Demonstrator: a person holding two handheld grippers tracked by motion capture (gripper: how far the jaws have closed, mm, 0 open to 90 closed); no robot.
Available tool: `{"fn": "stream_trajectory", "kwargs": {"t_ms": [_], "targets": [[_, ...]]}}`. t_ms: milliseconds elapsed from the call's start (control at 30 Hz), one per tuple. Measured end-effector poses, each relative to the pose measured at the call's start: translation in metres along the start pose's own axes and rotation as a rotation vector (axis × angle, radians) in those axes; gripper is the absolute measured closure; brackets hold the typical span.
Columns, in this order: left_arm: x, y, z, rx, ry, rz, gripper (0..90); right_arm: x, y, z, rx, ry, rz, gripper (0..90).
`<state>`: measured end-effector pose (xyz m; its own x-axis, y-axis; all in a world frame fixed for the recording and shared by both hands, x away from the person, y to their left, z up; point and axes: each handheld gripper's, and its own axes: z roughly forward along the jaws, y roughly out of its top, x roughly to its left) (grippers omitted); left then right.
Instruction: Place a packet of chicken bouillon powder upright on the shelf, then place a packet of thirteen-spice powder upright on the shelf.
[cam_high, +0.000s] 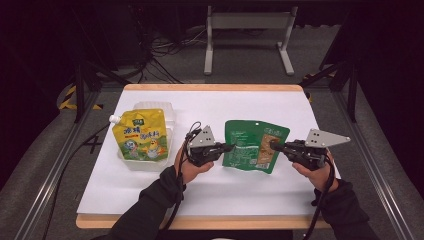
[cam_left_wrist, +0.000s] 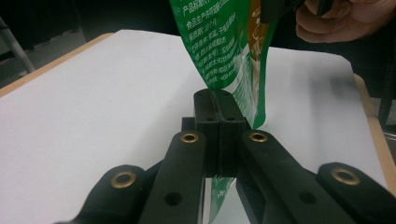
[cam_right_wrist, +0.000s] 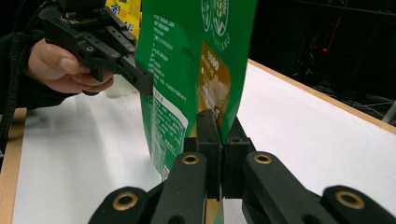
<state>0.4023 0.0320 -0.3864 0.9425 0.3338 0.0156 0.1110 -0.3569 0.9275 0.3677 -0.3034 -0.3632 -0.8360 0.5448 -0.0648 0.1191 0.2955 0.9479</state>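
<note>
Both pairs of black fingers are pressed together on one glossy green pouch (cam_high: 255, 145): the left gripper (cam_high: 226, 148) pinches its left edge and the right gripper (cam_high: 276, 146) its right edge, so the flat, printed pouch hangs upright between them above the white worktop (cam_high: 210, 190). In the left gripper view its fingers (cam_left_wrist: 205, 119) meet on the pouch's (cam_left_wrist: 224, 42) lower edge, and the right gripper view shows the same clamp. Well to the left, one yellow spouted pouch (cam_high: 140, 134) lies in one clear plastic tray (cam_high: 170, 112), a rounded rectangle.
</note>
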Motion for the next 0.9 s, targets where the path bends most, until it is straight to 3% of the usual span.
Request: {"fn": "stream_trajectory", "kwargs": {"t_ms": [900], "targets": [[-0.0019,0.0010,-0.0024,-0.005,0.010,0.001,90.0,0.0022,0.0023,0.0026,0.009,-0.032,-0.006,89.5]]}}
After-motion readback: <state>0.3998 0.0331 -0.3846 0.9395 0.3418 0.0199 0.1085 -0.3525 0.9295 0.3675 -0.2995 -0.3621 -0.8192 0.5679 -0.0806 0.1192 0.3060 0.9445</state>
